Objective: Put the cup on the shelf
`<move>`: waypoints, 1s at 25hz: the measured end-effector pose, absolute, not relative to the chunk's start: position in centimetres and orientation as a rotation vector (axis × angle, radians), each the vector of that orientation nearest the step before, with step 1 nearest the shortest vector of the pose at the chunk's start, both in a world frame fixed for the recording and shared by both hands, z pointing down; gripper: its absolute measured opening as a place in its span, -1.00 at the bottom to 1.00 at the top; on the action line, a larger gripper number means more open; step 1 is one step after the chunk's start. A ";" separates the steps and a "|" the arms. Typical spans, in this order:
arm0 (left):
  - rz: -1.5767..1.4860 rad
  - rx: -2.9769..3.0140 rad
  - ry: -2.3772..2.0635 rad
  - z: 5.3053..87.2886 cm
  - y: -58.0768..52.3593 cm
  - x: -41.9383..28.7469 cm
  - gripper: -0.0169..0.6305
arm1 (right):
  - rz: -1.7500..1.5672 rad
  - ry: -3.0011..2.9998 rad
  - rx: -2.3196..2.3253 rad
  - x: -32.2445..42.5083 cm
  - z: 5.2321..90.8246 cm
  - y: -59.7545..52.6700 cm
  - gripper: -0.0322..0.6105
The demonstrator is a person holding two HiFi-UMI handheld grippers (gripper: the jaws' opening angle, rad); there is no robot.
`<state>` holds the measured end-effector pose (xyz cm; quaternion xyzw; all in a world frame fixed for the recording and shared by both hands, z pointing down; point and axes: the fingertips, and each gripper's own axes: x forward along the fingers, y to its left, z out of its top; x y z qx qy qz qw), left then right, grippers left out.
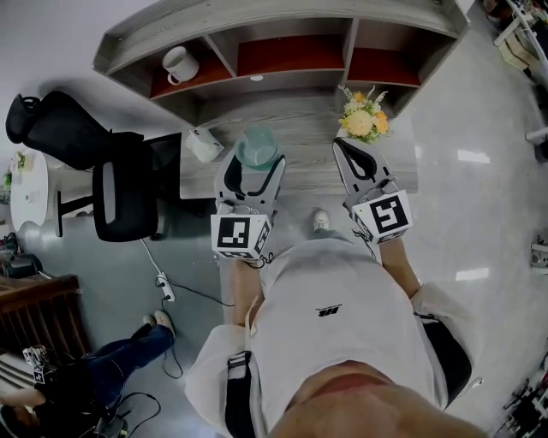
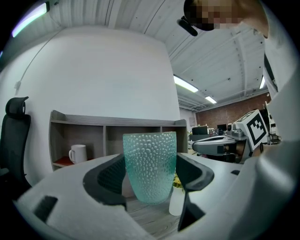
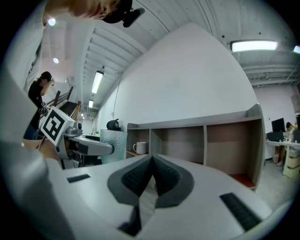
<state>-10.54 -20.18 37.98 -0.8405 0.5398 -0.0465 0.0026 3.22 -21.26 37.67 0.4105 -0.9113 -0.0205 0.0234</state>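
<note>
The teal dimpled cup (image 1: 257, 147) stood upright between the jaws of the left gripper (image 1: 254, 162). The dark pads pressed its two sides, its rim was up and its long axis was vertical. In the left gripper view the cup (image 2: 150, 166) filled the gap between the jaws, so we read that gripper (image 2: 151, 180) as clamped on it. It was held over the grey wooden desk (image 1: 291, 115), short of the shelf (image 1: 282, 19). We could not tell whether its base touched the wood.

The shelf lay straight ahead of the cup, along the line of the left jaws. Its middle compartment was most nearly in front, and its left one already held a white mug (image 1: 180, 64). In the left gripper view that mug (image 2: 78, 153) sat to the left of the cup, with the shelf (image 2: 108, 121) openings behind it. We judged that the coming move was a plain forward carry by the left gripper, keeping the cup upright so its rim would pass under the shelf's top board.

The right gripper (image 1: 346, 154) was beside it on the right, jaws pressed together on nothing (image 3: 152, 161). It was near a bouquet of yellow flowers (image 1: 364, 120) on the desk, and we thought that bouquet the thing to steer clear of. A black office chair (image 1: 120, 184) stood off to the left.
</note>
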 end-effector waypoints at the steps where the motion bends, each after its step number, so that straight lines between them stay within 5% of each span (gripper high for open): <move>1: -0.146 -2.632 1.700 38.0 -20.5 -10.4 0.12 | -0.063 -2.823 1.263 3.4 37.7 -21.5 -0.82; 25: -0.155 -2.634 1.711 39.0 -27.5 -8.8 0.12 | 0.080 -2.893 1.283 5.0 37.5 -27.5 -0.82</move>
